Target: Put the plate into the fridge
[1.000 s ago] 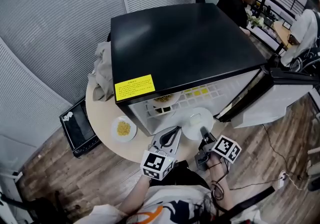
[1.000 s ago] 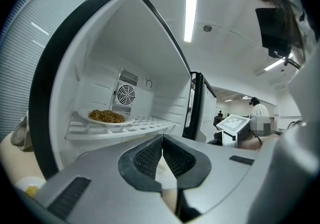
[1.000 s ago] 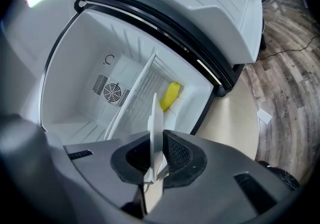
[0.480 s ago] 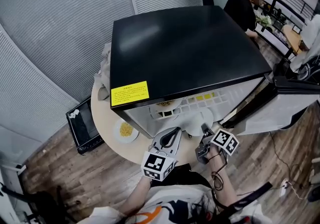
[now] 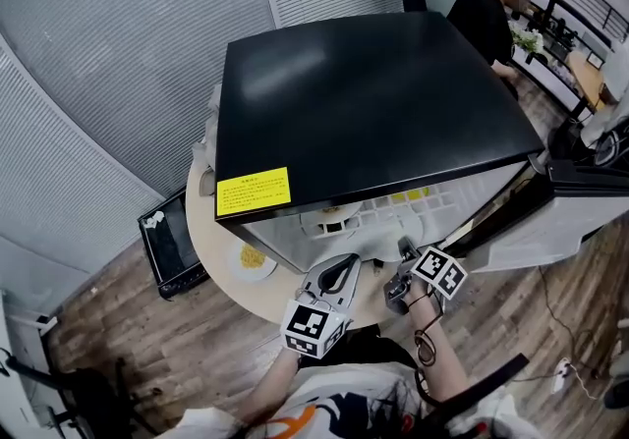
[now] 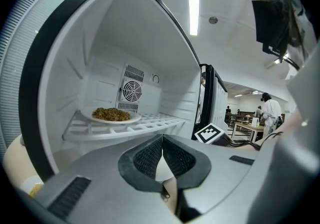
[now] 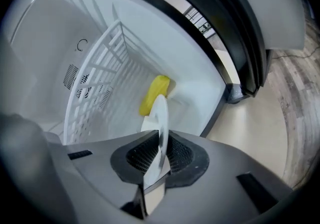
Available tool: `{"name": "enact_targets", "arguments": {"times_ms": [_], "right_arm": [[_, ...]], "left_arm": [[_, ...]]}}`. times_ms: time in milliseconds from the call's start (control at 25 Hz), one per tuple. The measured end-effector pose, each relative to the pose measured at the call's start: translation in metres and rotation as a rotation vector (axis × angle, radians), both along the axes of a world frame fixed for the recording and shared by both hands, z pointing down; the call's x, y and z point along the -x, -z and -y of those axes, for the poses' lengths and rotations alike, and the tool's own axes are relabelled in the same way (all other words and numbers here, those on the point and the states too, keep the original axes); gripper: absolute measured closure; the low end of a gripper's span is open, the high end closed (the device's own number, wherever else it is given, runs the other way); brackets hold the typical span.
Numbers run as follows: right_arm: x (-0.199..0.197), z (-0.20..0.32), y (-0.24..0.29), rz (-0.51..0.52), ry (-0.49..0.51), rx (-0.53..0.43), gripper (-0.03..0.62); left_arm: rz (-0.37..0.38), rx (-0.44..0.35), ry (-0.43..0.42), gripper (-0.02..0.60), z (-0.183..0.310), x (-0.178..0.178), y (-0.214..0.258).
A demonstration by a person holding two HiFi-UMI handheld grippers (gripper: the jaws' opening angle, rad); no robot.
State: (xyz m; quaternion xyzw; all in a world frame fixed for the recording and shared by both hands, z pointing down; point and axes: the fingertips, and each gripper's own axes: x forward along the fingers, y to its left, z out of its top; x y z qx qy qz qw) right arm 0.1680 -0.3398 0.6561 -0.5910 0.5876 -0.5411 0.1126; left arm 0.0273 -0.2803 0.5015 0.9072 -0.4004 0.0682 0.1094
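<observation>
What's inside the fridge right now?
A plate of brown food sits on the white shelf; a yellow item lies beyond the held plate. The rest under the shelf is covered.

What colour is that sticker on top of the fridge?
The sticker is yellow; the head view shows it best.

Fridge [image 5: 373, 103] black outside with yellow label [image 5: 253, 192], white inside, white grid shelf [image 6: 125, 125]; plate [image 7: 159, 118] white; lump [image 7: 154, 95] yellow; food [image 6: 112, 114] brown; cube [image 5: 314, 326] black-and-white squares; table [image 5: 211, 241] beige; floor [image 5: 98, 329] brown woodgrain.
</observation>
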Motion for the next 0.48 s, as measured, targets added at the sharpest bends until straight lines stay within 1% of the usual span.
{"name": "enact_targets", "arguments": {"times_ms": [160, 320, 480], "right_arm": [[0.000, 0.010, -0.001, -0.134, 0.046, -0.007, 0.551], [0.002, 0.022, 0.003, -0.301, 0.127, -0.025, 0.529], [0.001, 0.028, 0.001, -0.372, 0.156, -0.028, 0.512]], "left_arm": [[0.004, 0.005, 0.011, 0.569, 0.001, 0.003, -0.002], [0.005, 0.004, 0.023, 0.569, 0.004, 0.006, -0.002], [0.006, 0.002, 0.030, 0.569, 0.006, 0.009, -0.001]]}}
